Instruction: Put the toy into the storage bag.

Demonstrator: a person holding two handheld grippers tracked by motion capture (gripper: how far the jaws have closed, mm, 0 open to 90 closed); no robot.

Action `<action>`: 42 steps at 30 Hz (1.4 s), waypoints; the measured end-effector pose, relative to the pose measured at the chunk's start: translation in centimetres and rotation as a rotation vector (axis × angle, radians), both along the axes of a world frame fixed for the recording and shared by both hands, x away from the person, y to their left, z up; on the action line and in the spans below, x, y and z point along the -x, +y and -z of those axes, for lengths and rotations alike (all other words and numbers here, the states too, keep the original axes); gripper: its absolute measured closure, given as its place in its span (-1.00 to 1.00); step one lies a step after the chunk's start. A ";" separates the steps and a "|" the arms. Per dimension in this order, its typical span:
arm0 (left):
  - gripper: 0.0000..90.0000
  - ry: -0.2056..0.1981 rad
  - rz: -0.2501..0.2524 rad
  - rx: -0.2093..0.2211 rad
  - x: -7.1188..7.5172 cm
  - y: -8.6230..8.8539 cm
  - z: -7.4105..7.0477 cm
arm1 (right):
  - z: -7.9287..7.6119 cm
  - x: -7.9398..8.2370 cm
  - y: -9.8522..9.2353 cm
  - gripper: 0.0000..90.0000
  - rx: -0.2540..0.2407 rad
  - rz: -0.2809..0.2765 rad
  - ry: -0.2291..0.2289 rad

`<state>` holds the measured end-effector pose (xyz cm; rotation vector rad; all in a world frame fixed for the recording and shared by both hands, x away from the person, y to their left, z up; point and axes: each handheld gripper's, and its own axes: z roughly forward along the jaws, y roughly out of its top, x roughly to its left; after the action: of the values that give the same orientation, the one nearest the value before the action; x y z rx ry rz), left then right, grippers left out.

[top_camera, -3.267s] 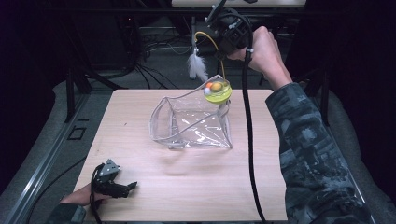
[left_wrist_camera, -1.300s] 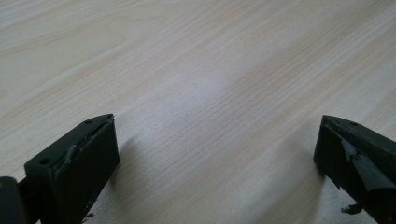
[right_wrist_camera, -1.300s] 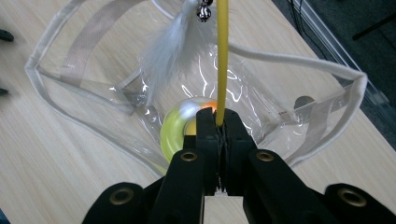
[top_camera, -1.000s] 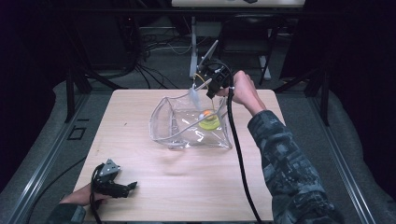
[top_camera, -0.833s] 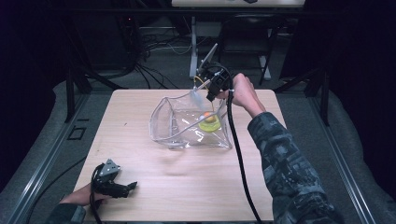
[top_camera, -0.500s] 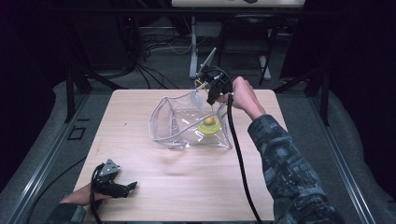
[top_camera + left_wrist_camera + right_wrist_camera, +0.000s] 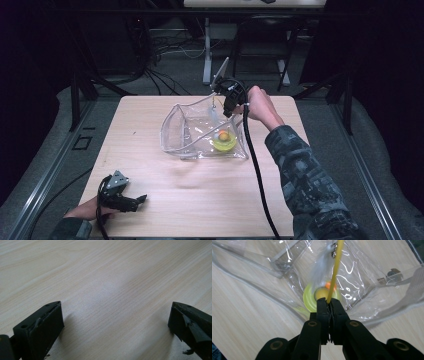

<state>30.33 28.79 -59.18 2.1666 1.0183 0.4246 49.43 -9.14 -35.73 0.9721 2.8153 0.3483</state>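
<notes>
A clear plastic bag [image 7: 186, 131] lies open in the middle of the wooden table [image 7: 200, 195]. Inside it rests a toy: a yellow-green disc [image 7: 224, 144] with an orange ball [image 7: 223, 135], a thin yellow rod [image 7: 335, 270] and a white feather [image 7: 212, 114]. My right gripper [image 7: 227, 102] hovers at the bag's far right rim, shut on the yellow rod. In the right gripper view the jaws [image 7: 329, 302] pinch the rod just above the disc [image 7: 308, 300], seen through the bag's film [image 7: 262, 277]. My left gripper [image 7: 140, 200] rests open at the table's front left, its jaws [image 7: 115, 322] spread over bare wood.
A black cable [image 7: 255, 165] trails from the right gripper across the table's right side, along a camouflage sleeve [image 7: 305, 180]. Dark floor, cables and chair legs [image 7: 207, 60] lie beyond the far edge.
The right gripper came down from high above the bag's far edge and lowered the toy into the bag; the disc now sits on the bag's bottom. The left gripper has not moved.
</notes>
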 end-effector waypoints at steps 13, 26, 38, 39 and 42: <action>-1.00 0.001 -0.002 0.002 0.0 0.0 0.0 | -1.4 0.7 -0.7 0.65 -0.051 0.015 -0.041; -1.00 0.000 0.000 0.000 0.0 0.0 0.0 | -5.1 4.0 -2.1 -0.17 -0.124 0.002 -0.136; -1.00 0.001 -0.001 0.002 0.0 0.0 0.0 | -5.5 7.8 -4.6 -0.59 -0.155 0.009 -0.205; -1.00 0.000 -0.002 0.002 0.0 0.0 0.0 | -5.4 8.1 -4.8 -0.61 -0.156 0.008 -0.206; -1.00 0.000 -0.001 0.001 0.0 0.0 0.0 | -4.8 8.9 -5.6 -0.67 -0.158 0.011 -0.209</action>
<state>30.32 28.77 -59.19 2.1650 1.0197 0.4238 40.57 -14.72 -30.89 0.9200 2.6243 0.6395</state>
